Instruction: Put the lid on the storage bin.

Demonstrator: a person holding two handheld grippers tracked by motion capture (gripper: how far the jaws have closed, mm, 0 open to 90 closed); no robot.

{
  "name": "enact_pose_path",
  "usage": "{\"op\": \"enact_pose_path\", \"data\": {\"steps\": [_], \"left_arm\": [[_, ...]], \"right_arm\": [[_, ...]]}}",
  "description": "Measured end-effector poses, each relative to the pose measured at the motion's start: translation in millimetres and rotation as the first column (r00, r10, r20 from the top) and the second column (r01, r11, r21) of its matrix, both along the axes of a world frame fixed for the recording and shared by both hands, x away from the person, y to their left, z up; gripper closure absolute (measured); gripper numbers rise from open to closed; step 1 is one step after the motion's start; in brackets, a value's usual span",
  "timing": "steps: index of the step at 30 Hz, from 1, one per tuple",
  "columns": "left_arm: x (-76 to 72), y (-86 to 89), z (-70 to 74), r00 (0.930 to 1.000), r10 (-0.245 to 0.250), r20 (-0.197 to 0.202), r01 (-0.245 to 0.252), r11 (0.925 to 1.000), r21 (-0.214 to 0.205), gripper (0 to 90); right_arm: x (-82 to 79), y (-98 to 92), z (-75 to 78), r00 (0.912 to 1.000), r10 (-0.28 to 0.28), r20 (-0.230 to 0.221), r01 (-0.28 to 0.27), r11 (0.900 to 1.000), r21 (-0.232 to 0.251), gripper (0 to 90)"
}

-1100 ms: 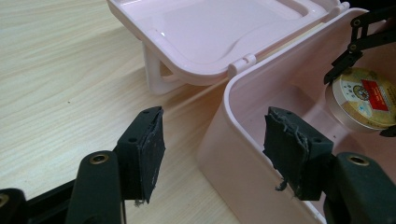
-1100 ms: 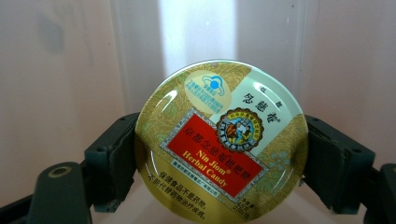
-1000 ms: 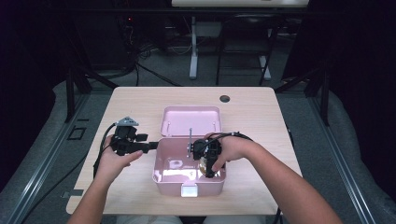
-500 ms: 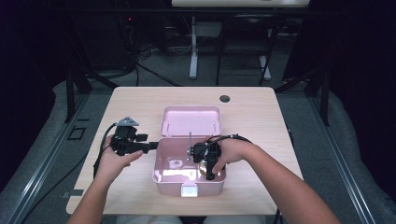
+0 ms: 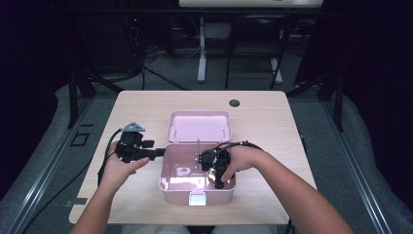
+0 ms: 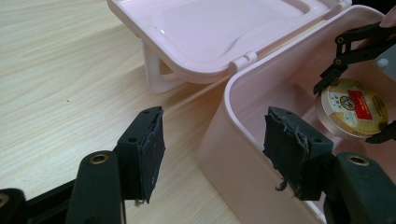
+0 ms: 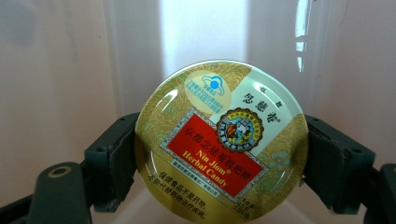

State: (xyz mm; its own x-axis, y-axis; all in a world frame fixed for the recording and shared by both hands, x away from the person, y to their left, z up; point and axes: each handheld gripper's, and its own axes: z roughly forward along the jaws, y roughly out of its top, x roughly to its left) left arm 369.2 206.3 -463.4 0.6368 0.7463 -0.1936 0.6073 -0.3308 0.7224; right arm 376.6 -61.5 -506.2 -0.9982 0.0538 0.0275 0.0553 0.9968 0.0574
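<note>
My right gripper [image 7: 205,154] squeezes the round candy tin [image 7: 220,140] by its edges, low inside the pink box [image 5: 168,183]. My left gripper [image 6: 219,144] is wide open around the box wall, holding nothing. I should lower the tin flat, then open slowly.

Glossy printed metal candy tin [image 7: 221,140]; smooth, shiny pink plastic box [image 6: 243,154]; matt pale wood-grain surface [image 6: 60,70]; rough, frayed black pads [image 6: 152,149] on the tongs.
</note>
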Motion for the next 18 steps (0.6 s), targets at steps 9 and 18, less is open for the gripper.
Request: {"op": "enact_pose_path", "data": {"steps": [9,18], "left_arm": [[0.4,-0.4,-1.1,1.0000,0.000,0.001,0.000,1.0000,0.000,37.8],[0.4,-0.5,-1.0,1.0000,0.000,0.000,0.000,1.0000,0.000,37.8]], "right_arm": [[0.4,-0.5,-5.0,0.9999,-0.007,-0.009,0.007,0.9999,0.015,19.6],[1.1,-0.6,-5.4,0.9999,-0.014,-0.011,0.014,0.9997,0.020,19.3]]}}
